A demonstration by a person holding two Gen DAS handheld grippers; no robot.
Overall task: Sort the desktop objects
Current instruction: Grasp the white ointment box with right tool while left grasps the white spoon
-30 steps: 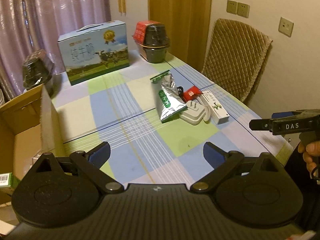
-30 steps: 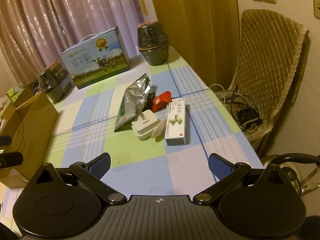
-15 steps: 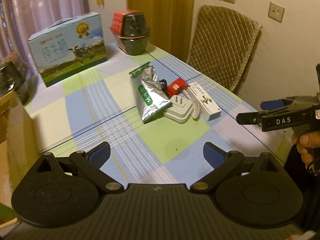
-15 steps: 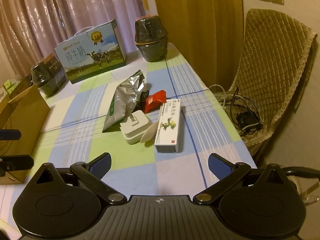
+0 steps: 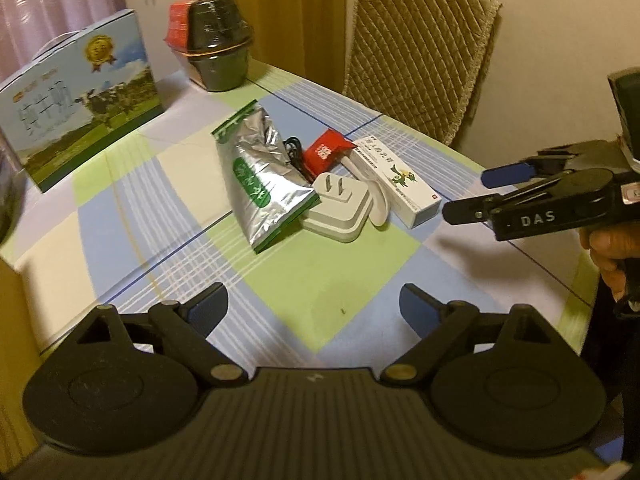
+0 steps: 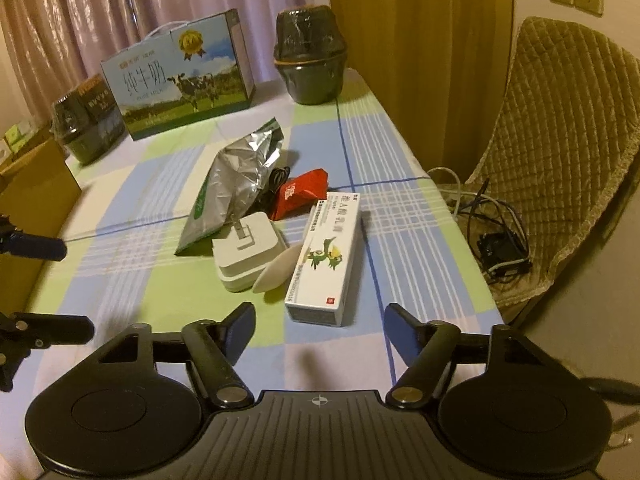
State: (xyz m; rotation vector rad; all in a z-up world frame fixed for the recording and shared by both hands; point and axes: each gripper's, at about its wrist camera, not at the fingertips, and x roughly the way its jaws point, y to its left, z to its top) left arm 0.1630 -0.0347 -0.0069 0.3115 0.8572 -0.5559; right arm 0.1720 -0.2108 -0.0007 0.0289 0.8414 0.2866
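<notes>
A small pile lies mid-table: a silver foil pouch [image 5: 260, 184] [image 6: 236, 184], a white plug adapter [image 5: 340, 210] [image 6: 248, 250], a red packet [image 5: 326, 152] [image 6: 302, 196], a white medicine box [image 5: 396, 182] [image 6: 328, 256], a pale oval piece [image 6: 276, 272] and a black cable [image 5: 294, 150]. My left gripper [image 5: 314, 306] is open and empty, low over the table short of the pile. My right gripper [image 6: 320, 326] is open and empty, just in front of the medicine box; it also shows in the left wrist view [image 5: 476, 190].
The checked tablecloth [image 5: 352, 264] covers the table. A milk carton box [image 6: 180, 76] and dark wrapped bowls [image 6: 310, 66] [image 6: 86, 120] stand at the back. A cardboard box [image 6: 28, 192] is at the left, a quilted chair [image 6: 560, 140] with cables [image 6: 496, 240] at the right.
Both grippers have moved forward toward the pile, which looks larger now. The right gripper's jaws have narrowed slightly but stay open. No object has moved.
</notes>
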